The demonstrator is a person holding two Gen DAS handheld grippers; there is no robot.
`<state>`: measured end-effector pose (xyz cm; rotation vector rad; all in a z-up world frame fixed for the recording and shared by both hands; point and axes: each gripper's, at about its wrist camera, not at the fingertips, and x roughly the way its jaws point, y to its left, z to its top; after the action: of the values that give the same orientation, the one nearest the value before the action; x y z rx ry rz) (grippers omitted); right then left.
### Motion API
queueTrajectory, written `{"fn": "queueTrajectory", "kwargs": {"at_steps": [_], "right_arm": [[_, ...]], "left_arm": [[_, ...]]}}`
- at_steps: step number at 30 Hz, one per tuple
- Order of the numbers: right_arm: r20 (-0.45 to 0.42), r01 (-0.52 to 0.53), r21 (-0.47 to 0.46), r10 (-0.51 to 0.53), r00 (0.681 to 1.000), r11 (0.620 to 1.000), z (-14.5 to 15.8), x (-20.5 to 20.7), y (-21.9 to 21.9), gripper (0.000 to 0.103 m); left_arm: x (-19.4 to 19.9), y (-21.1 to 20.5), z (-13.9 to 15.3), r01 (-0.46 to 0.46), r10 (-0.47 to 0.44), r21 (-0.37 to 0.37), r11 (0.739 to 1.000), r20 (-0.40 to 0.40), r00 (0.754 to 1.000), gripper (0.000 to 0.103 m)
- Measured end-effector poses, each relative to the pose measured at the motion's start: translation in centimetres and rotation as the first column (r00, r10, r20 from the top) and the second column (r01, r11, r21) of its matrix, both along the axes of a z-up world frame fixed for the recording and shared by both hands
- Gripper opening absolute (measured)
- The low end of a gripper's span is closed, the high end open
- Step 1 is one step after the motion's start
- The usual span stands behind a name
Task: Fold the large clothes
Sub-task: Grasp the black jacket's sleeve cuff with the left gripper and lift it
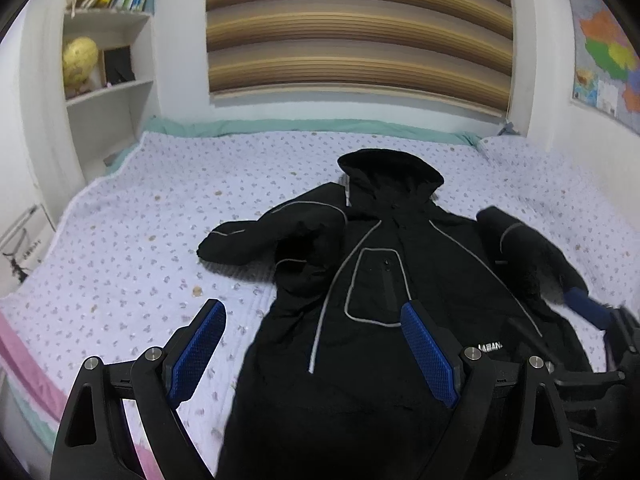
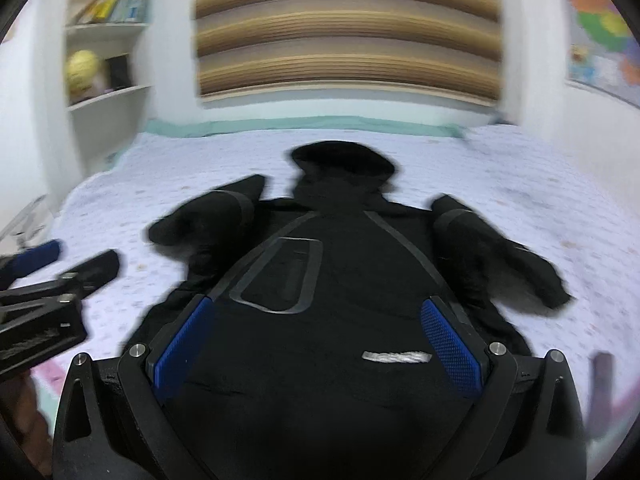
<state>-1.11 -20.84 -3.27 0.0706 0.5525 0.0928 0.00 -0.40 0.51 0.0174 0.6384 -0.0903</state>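
Observation:
A black hooded jacket (image 1: 372, 280) with grey piping lies face up on the bed, hood toward the wall, both sleeves spread out. It also shows in the right wrist view (image 2: 332, 280), blurred. My left gripper (image 1: 314, 322) is open and empty, above the jacket's lower left edge. My right gripper (image 2: 318, 318) is open and empty, above the jacket's lower front. The right gripper shows at the right edge of the left wrist view (image 1: 592, 312). The left gripper shows at the left edge of the right wrist view (image 2: 60, 268).
The bed (image 1: 152, 248) has a pale lilac patterned quilt with a pink edge at the near left. A white bookshelf (image 1: 108, 52) with books and a yellow globe stands back left. A striped blind (image 1: 356, 28) hangs behind; a map (image 1: 604, 52) hangs at right.

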Motion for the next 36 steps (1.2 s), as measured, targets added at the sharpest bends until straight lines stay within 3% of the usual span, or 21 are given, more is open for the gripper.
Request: {"fn": "queueTrajectory", "kwargs": {"at_steps": [3,6,11,15,17,21,22,25,28,29,30,31,34,36], "right_arm": [[-0.025,-0.126,0.113,0.13,0.991,0.986,0.0,3.3,0.9,0.103],[-0.061,-0.1,0.196,0.114,0.992,0.976,-1.5,8.2,0.7,0.102],[-0.068,0.026,0.031,-0.024,0.997,0.999,-7.9,15.6,1.3,0.095],[-0.145,0.063,0.027,-0.059,0.988,0.998,-13.5,18.8,0.3,0.093],[-0.224,0.072,0.06,-0.057,0.973,0.996,-16.1,20.3,-0.6,0.092],[-0.193,0.047,0.042,-0.038,0.98,0.998,-16.0,20.0,-0.2,0.094],[-0.192,0.04,0.021,-0.035,0.981,0.999,-16.1,20.0,0.0,0.094],[-0.187,0.029,-0.021,-0.032,0.982,0.999,-16.4,19.9,0.4,0.095],[-0.184,0.026,-0.027,-0.031,0.982,0.999,-16.3,19.7,0.8,0.095],[-0.185,0.026,-0.027,-0.031,0.982,0.999,-16.4,19.6,0.7,0.095],[-0.184,0.026,-0.028,-0.031,0.982,0.999,-16.3,19.8,1.0,0.095],[-0.184,0.026,-0.029,-0.031,0.982,0.999,-16.3,19.8,0.9,0.095],[-0.184,0.024,-0.026,-0.029,0.982,0.999,-16.4,19.8,0.9,0.095],[-0.186,0.024,-0.026,-0.028,0.982,0.999,-16.4,19.9,1.0,0.096]], "left_arm": [[2.8,3.6,0.1,-0.045,0.046,-0.052,0.998,0.023,0.999,0.09],[6.6,7.5,-0.2,-0.152,0.156,-0.069,0.986,0.046,0.987,0.09],[13.8,13.7,-3.0,-0.141,0.125,-0.253,0.957,-0.078,0.989,0.09],[19.3,16.1,-6.7,-0.118,0.055,-0.359,0.926,-0.181,0.982,0.09],[21.7,16.8,-9.3,-0.127,0.016,-0.446,0.886,-0.245,0.969,0.09],[25.4,17.7,-14.3,-0.19,-0.029,-0.624,0.758,-0.323,0.946,0.089],[26.4,17.8,-15.8,-0.212,-0.042,-0.669,0.712,-0.342,0.939,0.089],[28.1,17.7,-18.0,-0.241,-0.066,-0.729,0.641,-0.366,0.928,0.089],[29.2,17.3,-18.9,-0.244,-0.059,-0.735,0.633,-0.359,0.931,0.085],[29.4,17.3,-19.1,-0.25,-0.041,-0.729,0.637,-0.356,0.933,0.079],[29.4,17.4,-19.0,-0.261,-0.026,-0.716,0.648,-0.363,0.932,0.065],[29.3,17.3,-18.9,-0.257,-0.028,-0.709,0.657,-0.364,0.931,0.062],[27.6,18.1,-18.3,-0.239,-0.057,-0.722,0.649,-0.36,0.931,0.063],[26.3,18.7,-17.8,-0.258,-0.013,-0.675,0.692,-0.369,0.929,0.066]]}}
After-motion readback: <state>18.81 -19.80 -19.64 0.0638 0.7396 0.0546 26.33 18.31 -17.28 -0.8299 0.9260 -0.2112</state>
